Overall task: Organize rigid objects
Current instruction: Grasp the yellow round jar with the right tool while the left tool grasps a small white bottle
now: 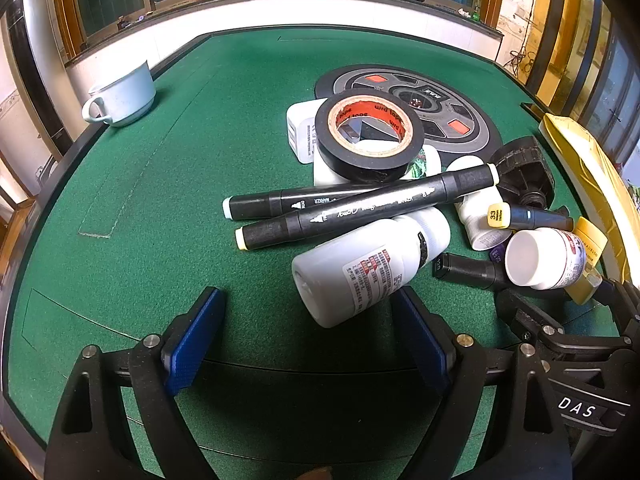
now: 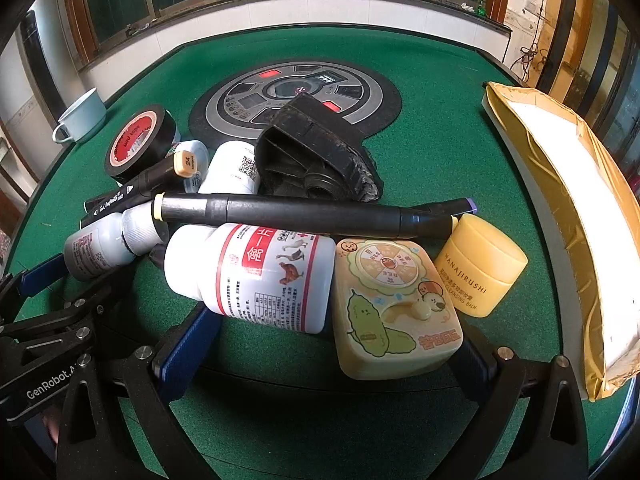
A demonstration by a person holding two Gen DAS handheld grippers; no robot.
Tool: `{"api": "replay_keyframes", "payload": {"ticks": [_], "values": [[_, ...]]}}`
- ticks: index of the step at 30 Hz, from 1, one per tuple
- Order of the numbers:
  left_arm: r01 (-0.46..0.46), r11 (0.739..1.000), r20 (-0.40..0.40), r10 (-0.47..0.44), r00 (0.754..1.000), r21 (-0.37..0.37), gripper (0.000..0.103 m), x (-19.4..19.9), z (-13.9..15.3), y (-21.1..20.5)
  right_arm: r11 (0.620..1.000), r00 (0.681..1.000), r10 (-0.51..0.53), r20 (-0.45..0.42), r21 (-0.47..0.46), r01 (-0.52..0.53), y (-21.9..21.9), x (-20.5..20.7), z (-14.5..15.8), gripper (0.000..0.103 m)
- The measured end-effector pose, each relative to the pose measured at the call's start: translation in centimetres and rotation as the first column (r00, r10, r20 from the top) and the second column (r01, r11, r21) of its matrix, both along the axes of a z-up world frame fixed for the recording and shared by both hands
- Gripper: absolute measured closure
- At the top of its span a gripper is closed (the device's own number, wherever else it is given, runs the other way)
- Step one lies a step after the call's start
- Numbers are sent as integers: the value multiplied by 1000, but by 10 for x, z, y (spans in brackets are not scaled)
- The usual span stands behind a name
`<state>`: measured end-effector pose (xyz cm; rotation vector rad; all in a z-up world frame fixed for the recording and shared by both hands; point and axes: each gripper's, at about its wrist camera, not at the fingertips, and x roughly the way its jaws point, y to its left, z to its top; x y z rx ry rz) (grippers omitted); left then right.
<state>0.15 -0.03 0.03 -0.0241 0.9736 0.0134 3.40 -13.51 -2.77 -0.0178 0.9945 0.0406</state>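
A pile of rigid objects lies on the green table [image 1: 140,200]. In the left wrist view my left gripper [image 1: 308,340] is open, and a white bottle [image 1: 360,268] on its side reaches just between its blue fingertips. Behind that bottle are two black markers [image 1: 360,208] and a black tape roll [image 1: 368,136]. My right gripper [image 2: 330,360] is open too. Between its fingers lie a red-labelled white bottle [image 2: 260,276] and a yellow cartoon box [image 2: 392,308]. A yellow jar [image 2: 480,268], a long black marker [image 2: 304,212] and a black plastic part [image 2: 316,156] are beyond them.
A pale blue cup [image 1: 120,96] stands at the far left edge. A round control panel [image 2: 296,92] sits in the table's middle. A gold padded envelope [image 2: 560,200] lies along the right edge. A white charger [image 1: 300,132] rests beside the tape. Bare felt stretches to the left.
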Motion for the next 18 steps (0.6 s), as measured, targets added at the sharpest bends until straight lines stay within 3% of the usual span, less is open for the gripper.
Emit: {"api": "replay_keyframes", "payload": {"ticks": [3, 6, 10, 14, 16, 18], "values": [[-6, 1000, -4, 6, 1000, 1, 12, 0, 0, 1, 1000, 1000, 14, -1, -5, -14, -2, 1, 1, 1], [-4, 1000, -4, 4, 1000, 2, 12, 0, 0, 1, 992, 991, 124, -47, -2, -124, -7, 1, 4, 1], [86, 996, -17, -86, 996, -14, 13, -4, 1, 3, 967, 960, 253, -120, 66, -247, -24, -11, 10, 2], [200, 978, -4, -201, 980, -50, 16, -18, 9, 1, 931, 945, 324, -44, 194, -311, -50, -34, 30, 1], [235, 971, 27, -234, 972, -39, 19, -24, 16, 0, 923, 941, 337, 7, 193, -332, -59, -47, 40, 2], [248, 968, 45, -247, 968, -24, 19, -24, 22, 0, 921, 935, 343, 85, 163, -353, -66, -59, 49, 10]]}}
